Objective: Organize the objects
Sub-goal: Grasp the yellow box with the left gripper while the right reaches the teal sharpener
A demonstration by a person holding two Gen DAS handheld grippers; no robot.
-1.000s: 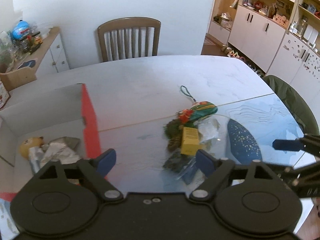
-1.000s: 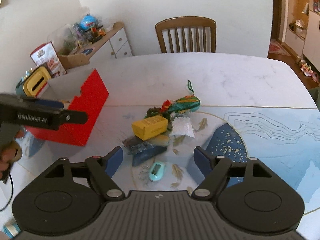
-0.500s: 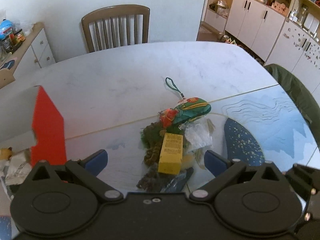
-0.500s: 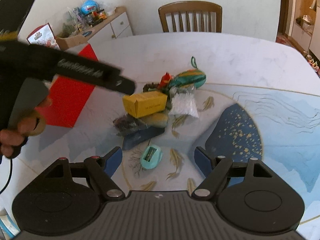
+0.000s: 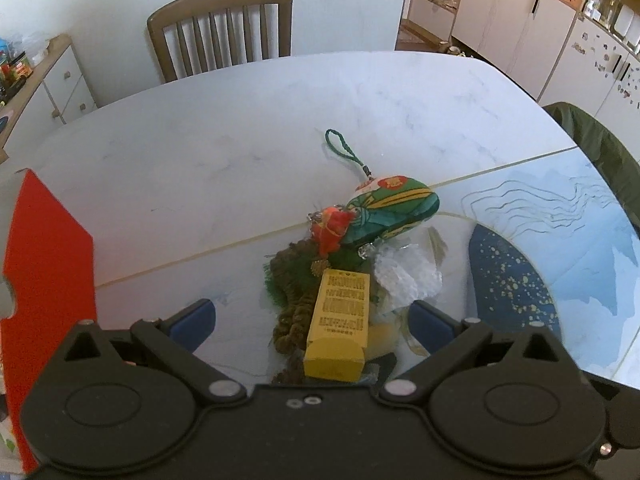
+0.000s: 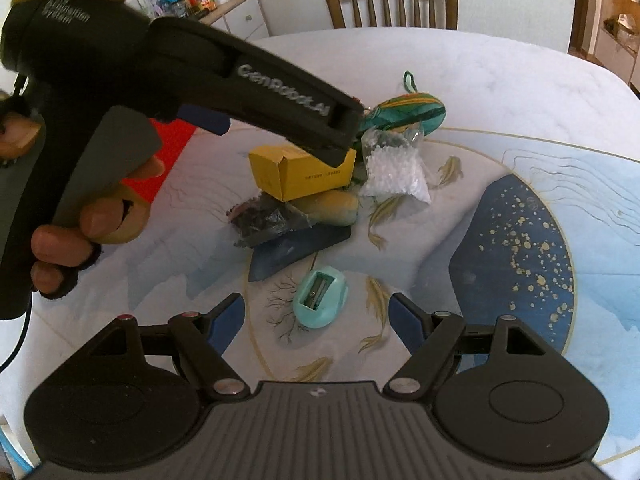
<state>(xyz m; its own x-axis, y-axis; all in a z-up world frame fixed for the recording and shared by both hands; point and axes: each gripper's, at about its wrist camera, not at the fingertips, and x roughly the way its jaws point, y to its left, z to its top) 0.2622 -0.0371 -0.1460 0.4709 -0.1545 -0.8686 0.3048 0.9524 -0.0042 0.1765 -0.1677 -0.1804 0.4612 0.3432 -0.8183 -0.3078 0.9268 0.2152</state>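
A pile of small objects lies mid-table. My left gripper (image 5: 310,319) is open, its blue fingertips either side of a yellow box (image 5: 340,320) that rests on top of the pile. Around the box lie a green patterned pouch (image 5: 392,208) with a cord, a clear bag of white beads (image 5: 408,272) and a brown fuzzy bundle (image 5: 292,280). My right gripper (image 6: 318,316) is open just above a teal pencil sharpener (image 6: 320,300). The right wrist view also shows the yellow box (image 6: 304,172), a dark bag (image 6: 264,220) and a flat blue piece (image 6: 296,248).
An open red box (image 5: 48,264) stands at the table's left edge. A wooden chair (image 5: 220,28) is at the far side, and a chair with a green jacket (image 5: 600,152) on the right. A hand (image 6: 100,220) holds the left gripper's black body (image 6: 256,80) over the pile.
My left gripper has swung right from the red box to the pile and now brackets the yellow box. My right gripper has come in closer over the teal sharpener.
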